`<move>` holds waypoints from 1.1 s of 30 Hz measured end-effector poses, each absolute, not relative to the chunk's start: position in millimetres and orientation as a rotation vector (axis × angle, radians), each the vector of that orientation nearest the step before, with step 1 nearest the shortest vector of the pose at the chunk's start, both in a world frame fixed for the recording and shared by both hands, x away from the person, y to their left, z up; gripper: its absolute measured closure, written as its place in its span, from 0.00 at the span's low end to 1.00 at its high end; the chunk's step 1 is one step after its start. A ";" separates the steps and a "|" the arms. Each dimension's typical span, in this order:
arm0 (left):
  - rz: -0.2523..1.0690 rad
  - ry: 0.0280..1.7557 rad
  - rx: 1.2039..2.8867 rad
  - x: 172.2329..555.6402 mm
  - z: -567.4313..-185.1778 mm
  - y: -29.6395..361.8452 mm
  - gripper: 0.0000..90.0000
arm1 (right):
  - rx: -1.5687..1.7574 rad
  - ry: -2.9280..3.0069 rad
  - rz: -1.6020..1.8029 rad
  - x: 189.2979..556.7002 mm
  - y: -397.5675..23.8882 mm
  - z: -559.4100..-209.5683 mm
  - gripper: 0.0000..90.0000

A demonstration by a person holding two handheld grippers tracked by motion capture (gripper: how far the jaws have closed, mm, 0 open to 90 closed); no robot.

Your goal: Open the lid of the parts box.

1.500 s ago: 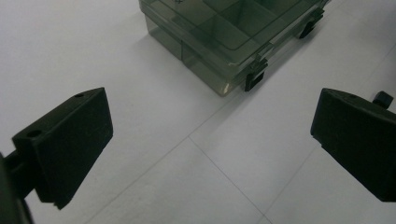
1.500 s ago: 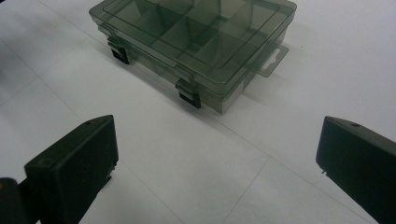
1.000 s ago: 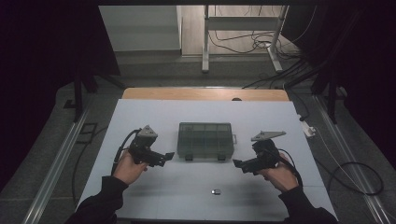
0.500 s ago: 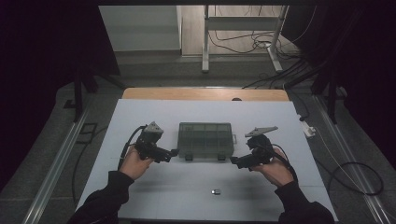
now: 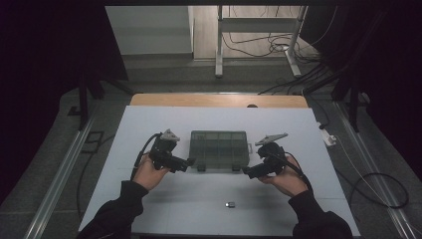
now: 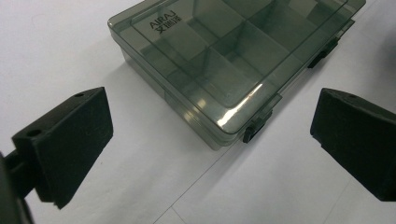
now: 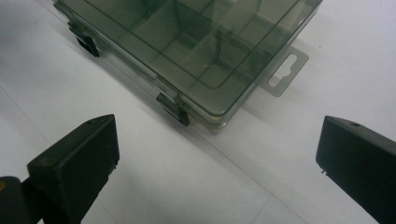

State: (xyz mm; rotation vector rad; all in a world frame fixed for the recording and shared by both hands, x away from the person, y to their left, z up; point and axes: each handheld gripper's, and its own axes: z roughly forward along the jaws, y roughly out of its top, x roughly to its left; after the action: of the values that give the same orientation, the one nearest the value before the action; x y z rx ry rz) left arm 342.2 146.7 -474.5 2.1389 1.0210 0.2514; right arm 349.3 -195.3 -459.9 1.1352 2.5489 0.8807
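Observation:
A smoky clear compartment box lies shut on the white table top, with two dark latches on its near edge. My left gripper is open at the box's near left corner, by the left latch. Between its wide-apart jaws I see the box with its dividers and printed lid. My right gripper is open at the near right corner, facing the right latch. The box and its hang tab lie beyond those jaws. Neither gripper holds anything.
A small dark item lies on the table near the front edge, between the person's forearms. A wooden strip borders the far edge. A white plug block sits at the right edge. Cables cover the floor beyond.
Both grippers have moved inward and forward, closing in on the box's two near corners. The box has not moved.

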 end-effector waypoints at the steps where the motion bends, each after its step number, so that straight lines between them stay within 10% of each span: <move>1: 0.251 1.019 2.141 341.9 -475.0 146.2 0.00 | 1.130 2.551 0.873 349.2 -195.1 -460.8 0.00; 20: 0.248 0.990 2.179 339.6 -484.9 141.9 0.00 | 1.089 2.593 0.783 348.6 -197.6 -478.8 0.38; 33: 0.257 0.967 2.189 337.8 -486.4 138.4 0.00 | 1.064 2.664 0.729 355.7 -194.2 -493.4 0.89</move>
State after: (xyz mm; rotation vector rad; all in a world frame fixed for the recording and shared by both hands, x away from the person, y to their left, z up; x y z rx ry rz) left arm 337.8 138.4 -486.4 2.1889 0.9666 0.2568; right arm 355.7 -194.2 -493.4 1.0638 2.6642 0.7292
